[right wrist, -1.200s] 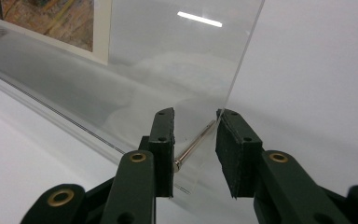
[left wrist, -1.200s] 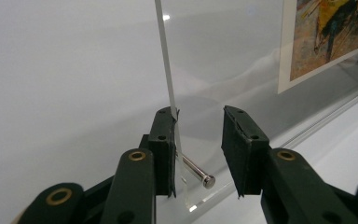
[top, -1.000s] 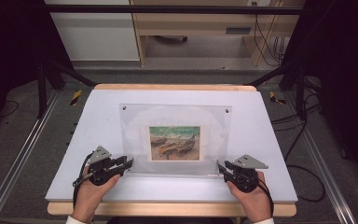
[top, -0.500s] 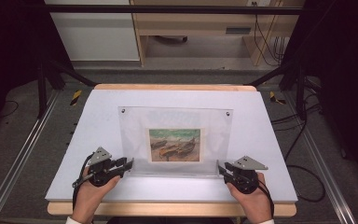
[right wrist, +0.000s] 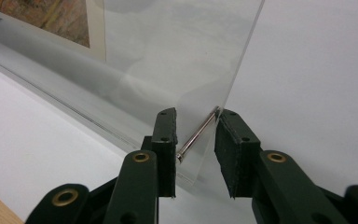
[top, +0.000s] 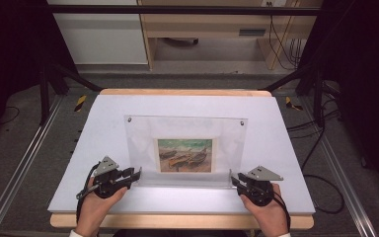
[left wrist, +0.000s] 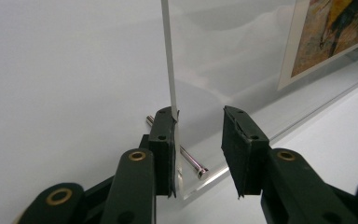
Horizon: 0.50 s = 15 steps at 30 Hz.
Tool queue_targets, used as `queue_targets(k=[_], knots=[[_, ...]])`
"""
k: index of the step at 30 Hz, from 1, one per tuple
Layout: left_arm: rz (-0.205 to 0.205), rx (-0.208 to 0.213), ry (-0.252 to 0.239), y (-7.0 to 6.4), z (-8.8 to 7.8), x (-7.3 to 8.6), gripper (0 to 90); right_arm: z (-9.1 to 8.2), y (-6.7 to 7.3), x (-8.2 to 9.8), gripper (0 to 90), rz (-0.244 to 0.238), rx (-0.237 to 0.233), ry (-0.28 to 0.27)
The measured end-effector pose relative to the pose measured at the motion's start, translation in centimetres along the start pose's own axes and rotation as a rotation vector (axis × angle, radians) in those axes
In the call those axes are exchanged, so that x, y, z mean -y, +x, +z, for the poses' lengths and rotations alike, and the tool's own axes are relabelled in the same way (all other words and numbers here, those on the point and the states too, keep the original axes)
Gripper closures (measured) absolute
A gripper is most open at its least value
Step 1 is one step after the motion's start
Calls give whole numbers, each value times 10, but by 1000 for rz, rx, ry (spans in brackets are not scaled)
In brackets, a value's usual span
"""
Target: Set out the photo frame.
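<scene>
At the left, we see the left gripper (top: 137,174) straddling the near left corner of the clear acrylic frame (top: 140,143). One pad touches the sheet and the other stands off, so we cannot tell if it grips. The frame stands mid-table with its top edge slightly lower in the high view than a second ago, so we judge it is tilting. The right gripper (top: 233,179) brackets the right corner pin (right wrist: 198,134), grip equally unclear
</scene>
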State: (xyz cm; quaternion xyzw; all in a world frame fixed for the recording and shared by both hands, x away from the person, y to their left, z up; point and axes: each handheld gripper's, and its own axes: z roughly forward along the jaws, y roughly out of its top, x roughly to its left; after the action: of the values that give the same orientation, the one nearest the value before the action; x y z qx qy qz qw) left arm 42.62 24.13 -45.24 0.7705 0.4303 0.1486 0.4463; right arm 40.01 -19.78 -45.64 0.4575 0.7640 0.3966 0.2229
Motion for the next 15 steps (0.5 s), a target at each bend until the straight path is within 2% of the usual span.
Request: queue_targets(k=[15], knots=[[7,-2,10,-1,0,1,642,-1,1,2,695,-4,3,11]])
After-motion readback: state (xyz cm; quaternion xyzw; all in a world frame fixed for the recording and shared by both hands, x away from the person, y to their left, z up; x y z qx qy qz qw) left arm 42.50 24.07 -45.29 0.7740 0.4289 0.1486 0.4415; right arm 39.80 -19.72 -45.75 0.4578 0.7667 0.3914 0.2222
